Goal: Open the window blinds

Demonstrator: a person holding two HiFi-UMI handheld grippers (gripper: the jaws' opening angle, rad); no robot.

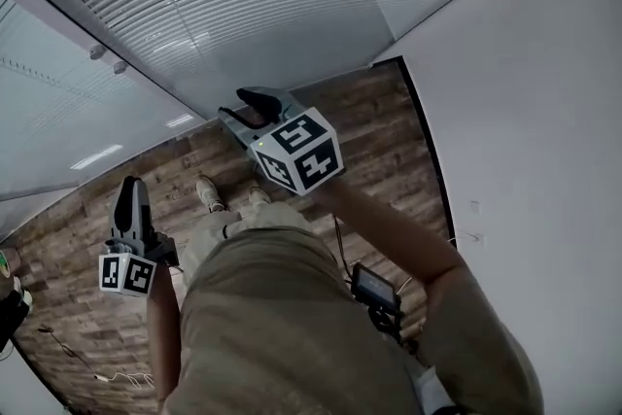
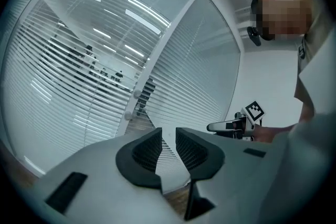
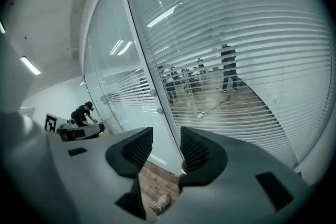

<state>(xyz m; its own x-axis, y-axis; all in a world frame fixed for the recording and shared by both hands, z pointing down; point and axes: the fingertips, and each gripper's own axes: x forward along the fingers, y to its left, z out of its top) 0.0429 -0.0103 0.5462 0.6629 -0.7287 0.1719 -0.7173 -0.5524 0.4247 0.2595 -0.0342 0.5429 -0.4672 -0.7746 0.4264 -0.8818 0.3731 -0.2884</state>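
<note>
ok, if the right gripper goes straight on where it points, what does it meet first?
Likely the white frame post between the glass panels, or the blinds beside it; depth unclear. Nothing nearer shows between the fingers of the right gripper.

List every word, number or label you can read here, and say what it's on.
No readable words or numbers in any view.
Marker cube at centre: black-and-white square patterns only, no lettering.
Marker cube at lower left: the same.
Small screen device at the person's hip: dark, nothing legible.
</note>
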